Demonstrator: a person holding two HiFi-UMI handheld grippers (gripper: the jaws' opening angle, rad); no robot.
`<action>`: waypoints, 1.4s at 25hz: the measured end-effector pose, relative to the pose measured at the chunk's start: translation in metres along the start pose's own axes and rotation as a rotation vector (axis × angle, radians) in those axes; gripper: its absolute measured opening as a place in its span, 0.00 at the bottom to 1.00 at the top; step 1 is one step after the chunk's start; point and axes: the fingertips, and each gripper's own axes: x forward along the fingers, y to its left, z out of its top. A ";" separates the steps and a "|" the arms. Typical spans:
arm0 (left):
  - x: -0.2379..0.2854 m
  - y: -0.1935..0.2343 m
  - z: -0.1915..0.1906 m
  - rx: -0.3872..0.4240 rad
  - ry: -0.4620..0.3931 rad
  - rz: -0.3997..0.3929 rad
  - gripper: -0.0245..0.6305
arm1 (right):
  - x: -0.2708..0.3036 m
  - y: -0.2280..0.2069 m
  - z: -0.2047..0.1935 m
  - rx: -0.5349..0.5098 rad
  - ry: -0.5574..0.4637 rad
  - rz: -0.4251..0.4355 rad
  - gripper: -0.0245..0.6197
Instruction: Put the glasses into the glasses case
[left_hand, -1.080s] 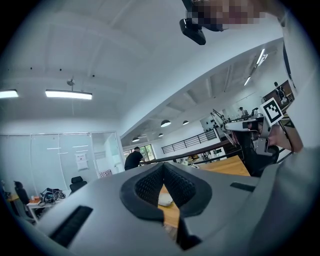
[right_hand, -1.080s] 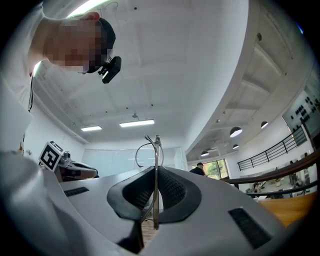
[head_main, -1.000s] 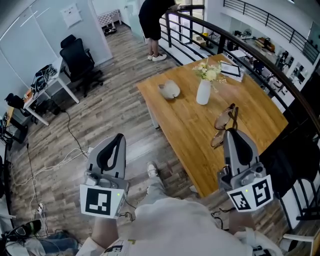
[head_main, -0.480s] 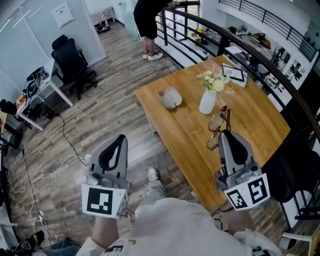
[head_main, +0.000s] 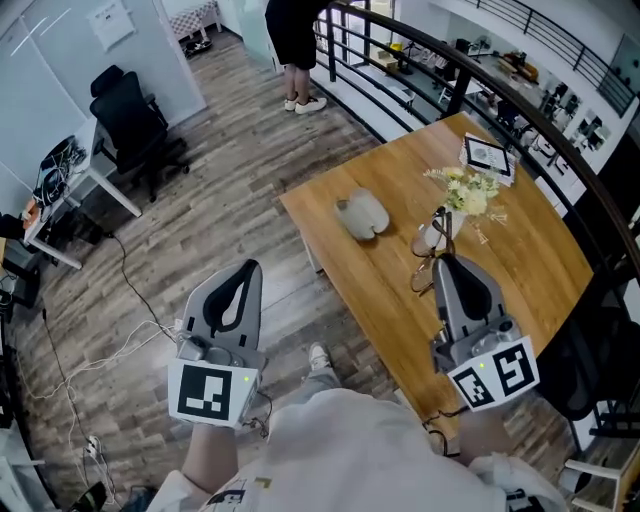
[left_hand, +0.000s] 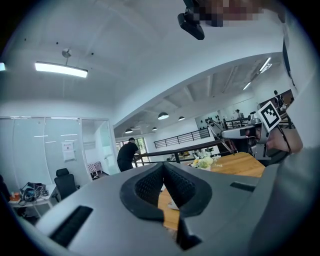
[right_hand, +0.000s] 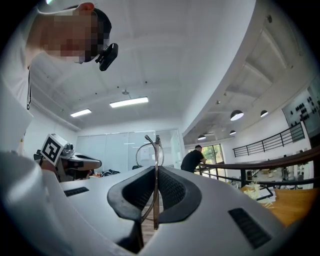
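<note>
A pair of thin-framed glasses (head_main: 430, 241) (right_hand: 154, 150) is pinched by its frame in my right gripper (head_main: 451, 264) (right_hand: 155, 175), which is shut on it above the wooden table (head_main: 520, 255). The lenses stick out past the fingertips, tilted upright. The grey glasses case (head_main: 362, 215) lies closed on the table near its left corner, a short way ahead and left of the glasses. My left gripper (head_main: 243, 276) (left_hand: 163, 172) hangs over the floor left of the table, with its jaws closed together and nothing between them.
A white vase of flowers (head_main: 462, 193) stands just behind the held glasses. A framed tablet (head_main: 487, 155) lies at the table's far side by a black railing (head_main: 500, 90). A person (head_main: 290, 35) stands at the far end. An office chair (head_main: 125, 115) and floor cables (head_main: 130, 330) lie left.
The view has slid along the table: the case and vase now sit closer to my right gripper, which still holds the glasses. The left gripper keeps its place and stays closed.
</note>
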 end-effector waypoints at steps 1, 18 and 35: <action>0.009 0.010 -0.003 -0.010 0.014 -0.007 0.06 | 0.015 -0.001 -0.004 -0.002 0.010 -0.003 0.10; 0.123 0.100 -0.052 -0.052 0.059 -0.136 0.06 | 0.153 -0.026 -0.028 0.092 0.058 -0.092 0.10; 0.166 0.066 -0.052 -0.070 0.123 -0.157 0.06 | 0.168 -0.065 -0.048 0.098 0.133 -0.038 0.10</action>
